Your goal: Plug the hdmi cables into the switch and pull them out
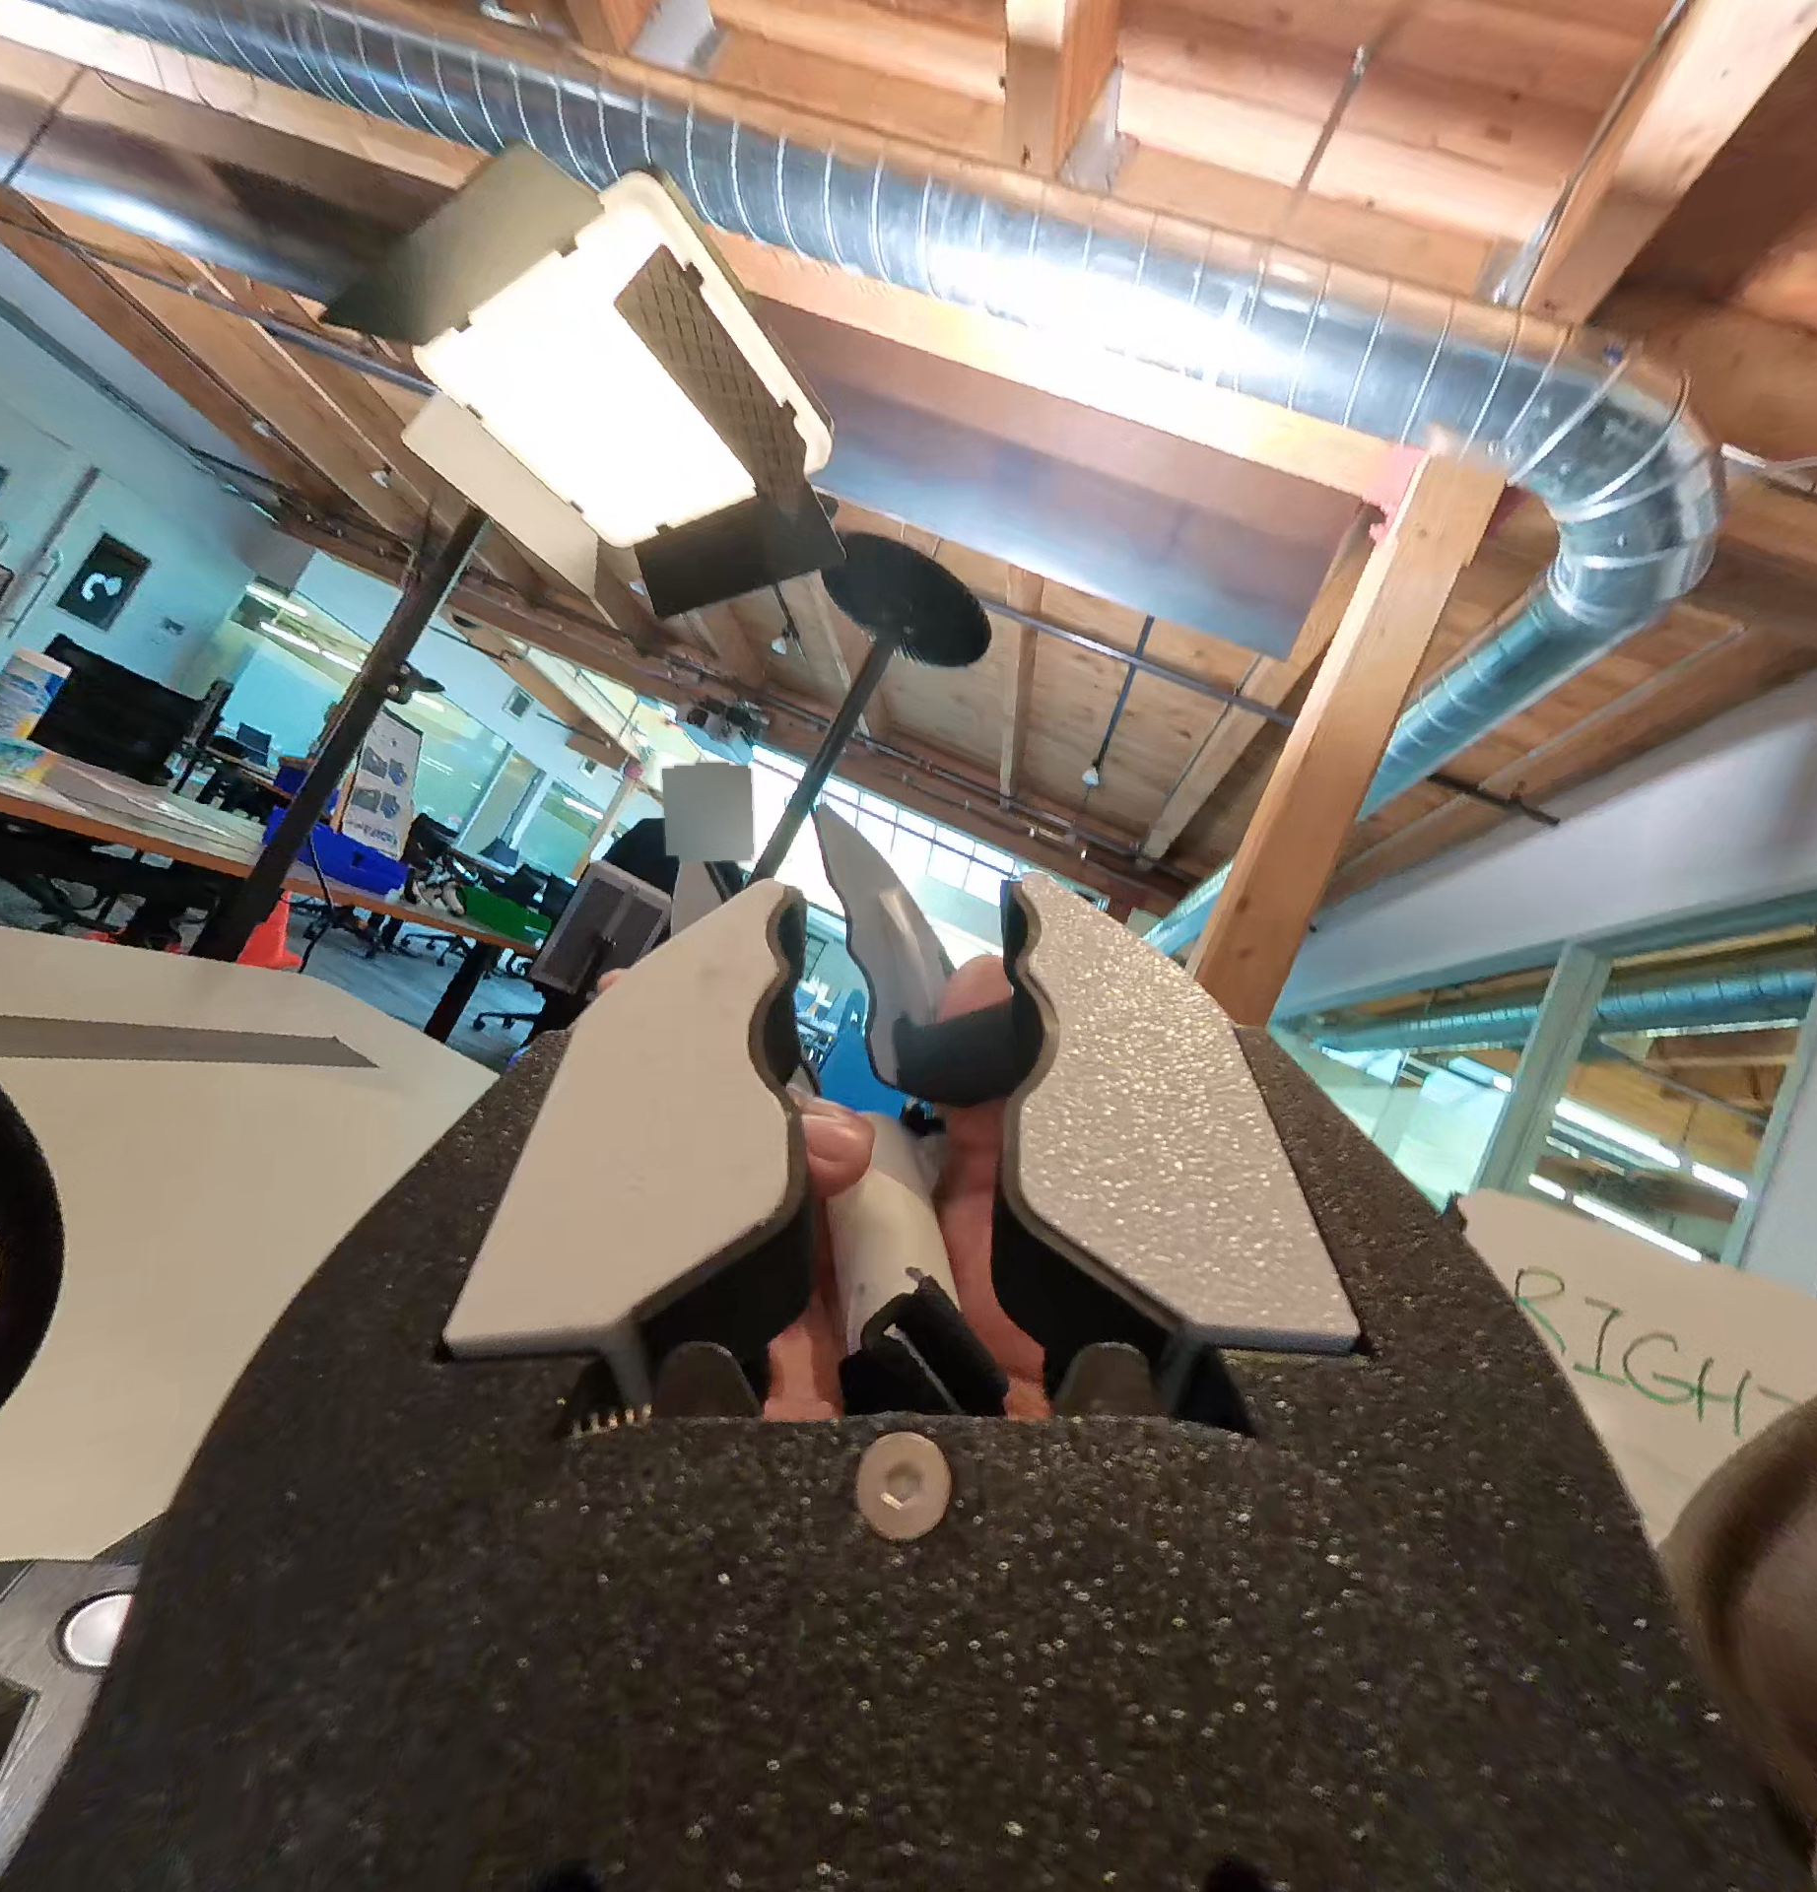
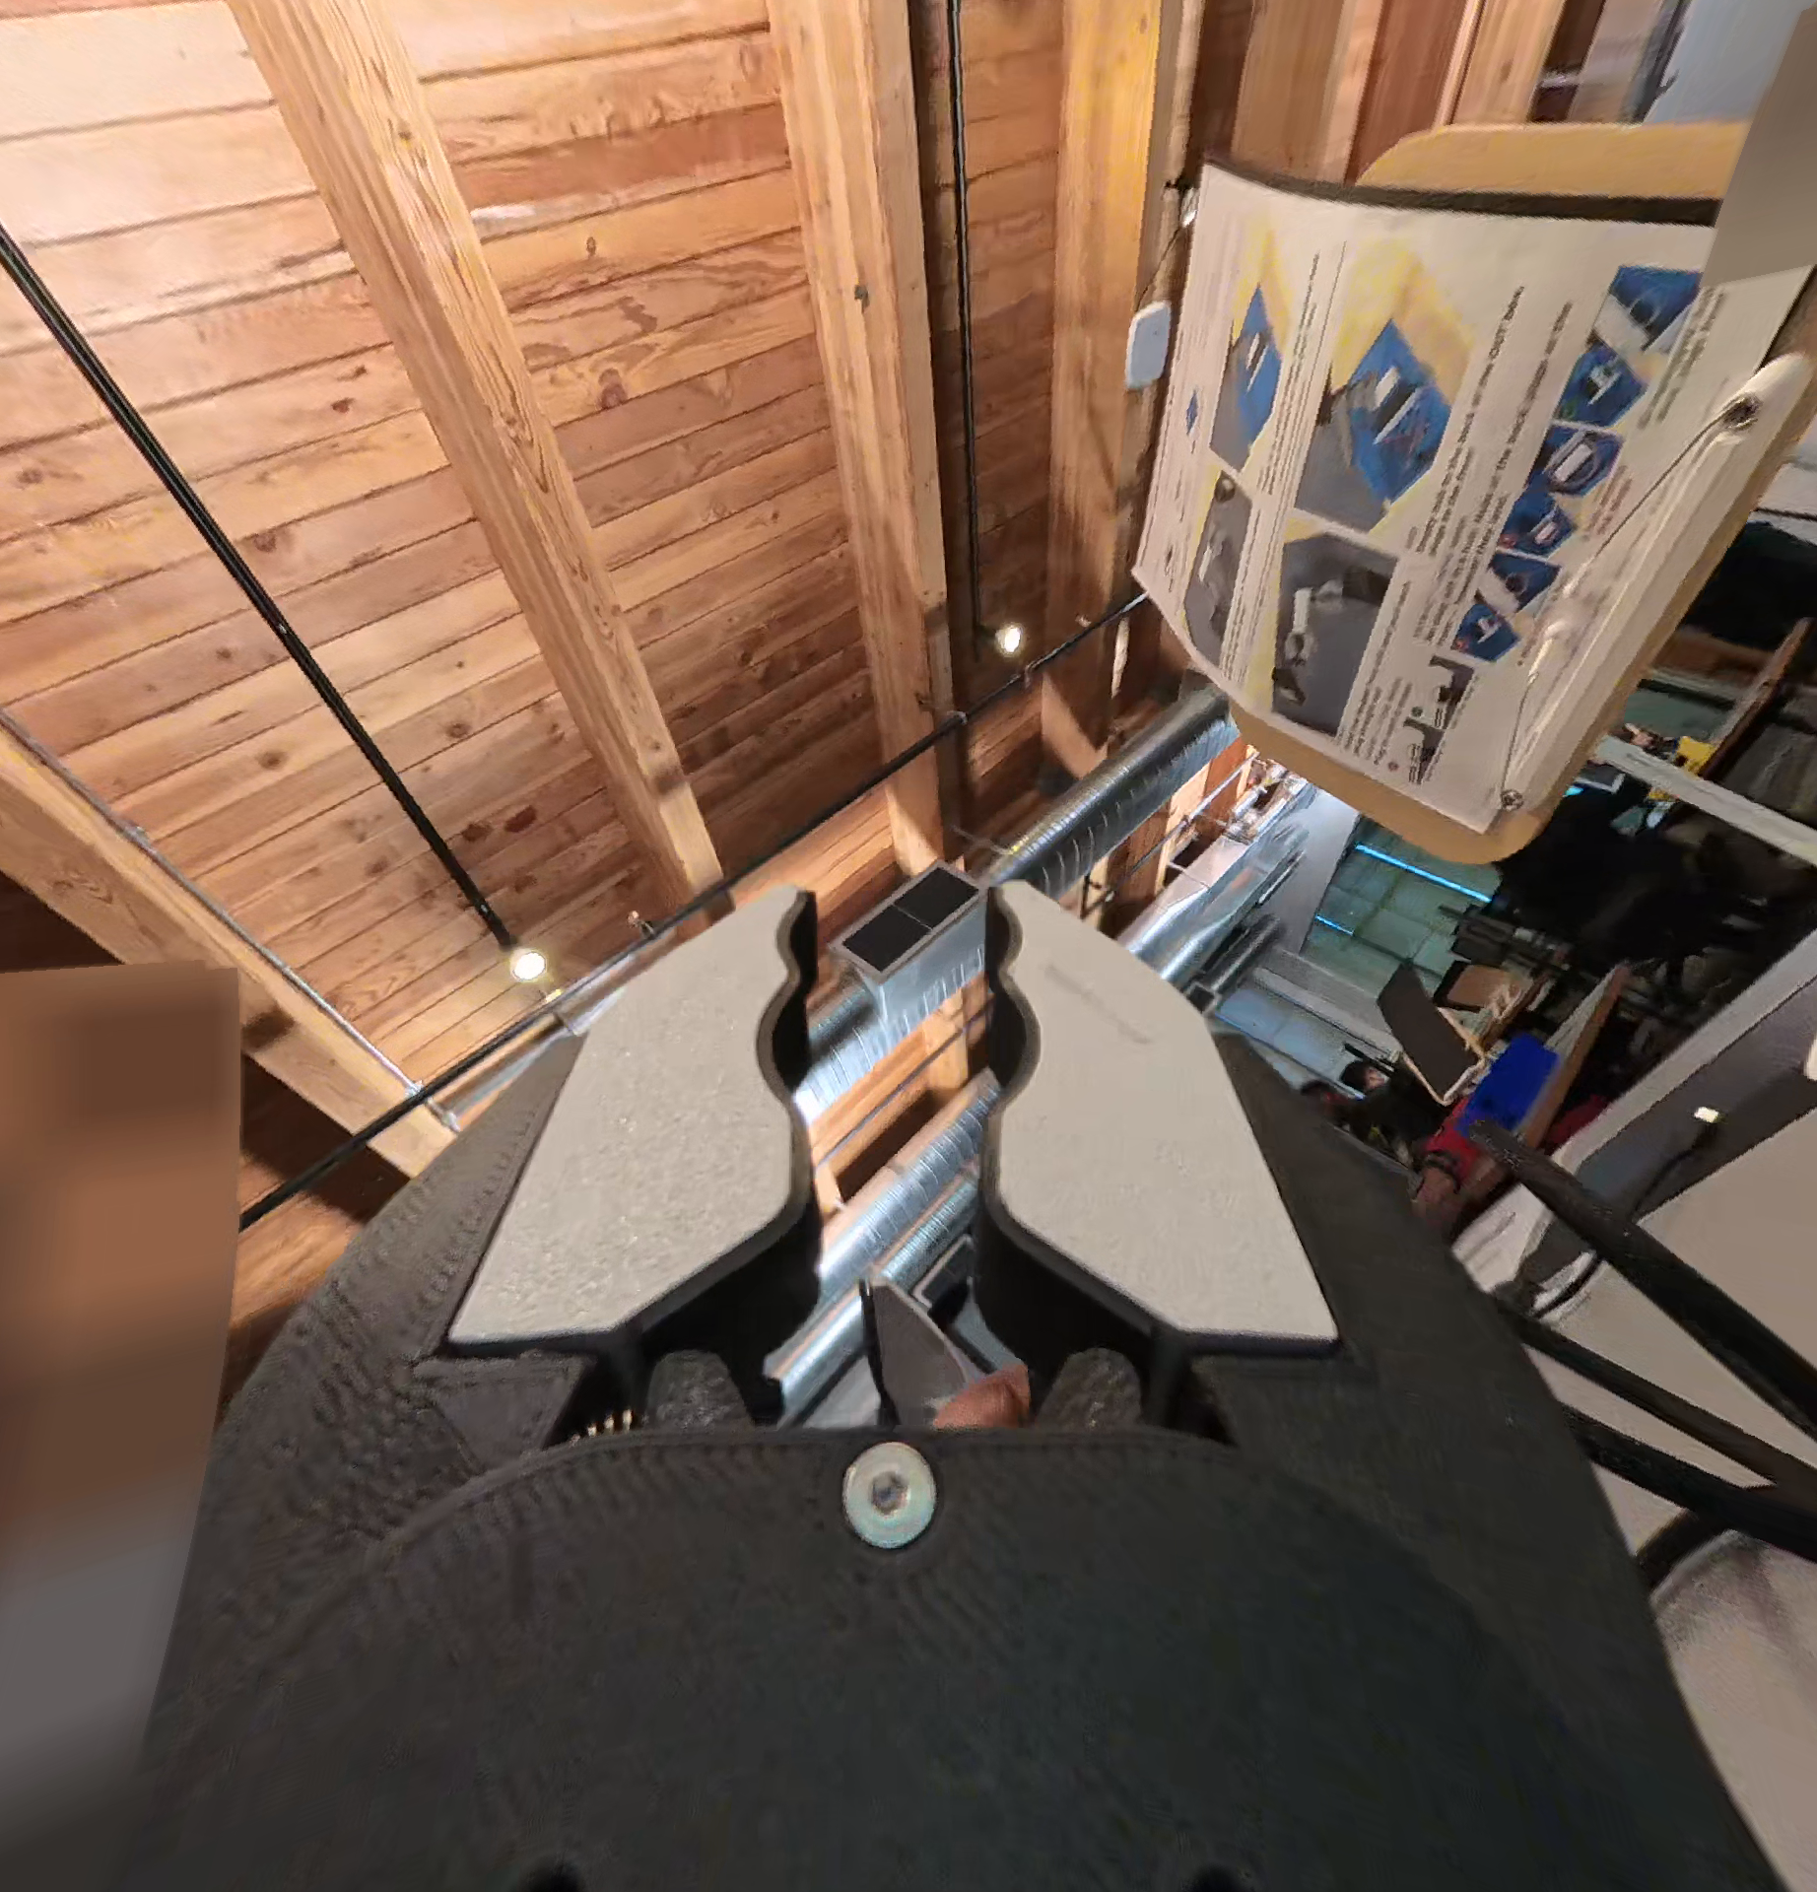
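A: Left wrist view. What does your left gripper [image 1: 902,921] show?

B: I see its two grey fingers spread, tilted up toward a wooden ceiling. In the gap between them stands a white pointed blade-like piece with a black collar [image 1: 889,952], seemingly another gripper's finger; its black collar lies against my right-hand pad, while the left-hand pad stands clear of it. So nothing is pinched. A person's bare hand [image 1: 971,1147] shows behind the gap, closer to the gripper base, around a white tube-shaped part [image 1: 889,1239].

A: And around it?

B: Above and left of the fingertips hangs a lit rectangular white lamp panel on a black stand [image 1: 587,348]. A ribbed silver ventilation duct [image 1: 1089,235] runs across the top. Far left, beyond the fingers, are long wooden work tables [image 1: 147,819].

A: Right wrist view. How does the right gripper [image 2: 899,932] stand?

B: I see its grey fingers parted, with only the ceiling beyond them: wooden planks and beams [image 2: 474,461] and a ribbed silver duct [image 2: 1119,799]. Deep at the finger roots a dark pointed metal-looking piece [image 2: 915,1362] shows; I cannot tell what it is. Up and to the right hangs a printed paper sheet with blue pictures on a wooden board [image 2: 1416,461]
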Demonstrator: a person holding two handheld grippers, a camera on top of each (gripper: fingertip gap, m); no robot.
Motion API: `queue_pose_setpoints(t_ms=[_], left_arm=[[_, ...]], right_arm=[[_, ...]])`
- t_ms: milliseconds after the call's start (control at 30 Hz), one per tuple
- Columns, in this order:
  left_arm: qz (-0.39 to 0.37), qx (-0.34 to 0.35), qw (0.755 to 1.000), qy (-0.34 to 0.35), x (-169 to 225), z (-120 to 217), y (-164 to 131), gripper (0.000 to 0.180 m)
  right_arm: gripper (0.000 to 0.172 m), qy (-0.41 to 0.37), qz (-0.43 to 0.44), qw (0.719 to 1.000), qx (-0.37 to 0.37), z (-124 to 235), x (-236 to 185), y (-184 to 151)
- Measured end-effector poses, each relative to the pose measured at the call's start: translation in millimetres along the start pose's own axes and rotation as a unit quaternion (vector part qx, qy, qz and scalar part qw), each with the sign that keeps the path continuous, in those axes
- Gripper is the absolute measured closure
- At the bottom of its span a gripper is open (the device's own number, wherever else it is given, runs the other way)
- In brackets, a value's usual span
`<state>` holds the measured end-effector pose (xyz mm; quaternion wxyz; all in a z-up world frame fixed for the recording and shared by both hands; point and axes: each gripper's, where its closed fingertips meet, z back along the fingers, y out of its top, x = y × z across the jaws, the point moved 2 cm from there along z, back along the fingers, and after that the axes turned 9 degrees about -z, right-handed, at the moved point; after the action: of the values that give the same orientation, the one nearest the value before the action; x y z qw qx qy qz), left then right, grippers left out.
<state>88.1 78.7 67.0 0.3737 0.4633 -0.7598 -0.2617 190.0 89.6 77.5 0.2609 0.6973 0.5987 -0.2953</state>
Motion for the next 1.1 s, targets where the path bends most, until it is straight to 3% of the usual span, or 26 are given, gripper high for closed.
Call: queue_pose_setpoints(t_ms=[100, 200, 367, 400, 433, 533, 600, 700, 867, 1100], left_arm=[[0.030, -0.014, 0.999, -0.026, 12, -2, -9, 0.146], [0.034, 0.019, 0.999, -0.010, 28, -2, -7, 0.130], [0.130, 0.033, 0.991, -0.010, 13, 6, -10, 0.130], [0.149, 0.037, 0.988, -0.005, 8, 7, -10, 0.131], [0.168, 0.049, 0.984, -0.018, 9, 8, -6, 0.151], [0.183, 0.032, 0.982, -0.042, 14, 4, -6, 0.155], [0.133, 0.025, 0.991, 0.002, -2, 9, -4, 0.157], [0.147, 0.085, 0.985, 0.034, -28, 24, 27, 0.158], [0.160, 0.128, 0.977, 0.057, -48, 34, 49, 0.162], [0.144, 0.143, 0.977, 0.058, -46, 36, 73, 0.159]], right_arm=[[0.151, -0.009, 0.051, 0.999, 0.007, -4, -9, 3], [0.165, -0.003, 0.084, 0.996, -0.021, -9, -21, -4], [0.170, -0.041, 0.162, 0.986, -0.023, -5, -21, 2], [0.170, -0.042, 0.175, 0.984, -0.016, -2, -20, 4], [0.171, -0.048, 0.205, 0.978, -0.005, 1, -19, 7], [0.167, -0.038, 0.264, 0.964, 0.018, 11, -22, 7], [0.165, -0.039, 0.299, 0.953, -0.030, 13, -27, -6], [0.164, -0.033, 0.365, 0.923, -0.118, 21, -31, -29], [0.158, -0.024, 0.263, 0.899, -0.349, 52, 1, -111], [0.157, -0.021, 0.218, 0.888, -0.404, 62, 8, -141]])
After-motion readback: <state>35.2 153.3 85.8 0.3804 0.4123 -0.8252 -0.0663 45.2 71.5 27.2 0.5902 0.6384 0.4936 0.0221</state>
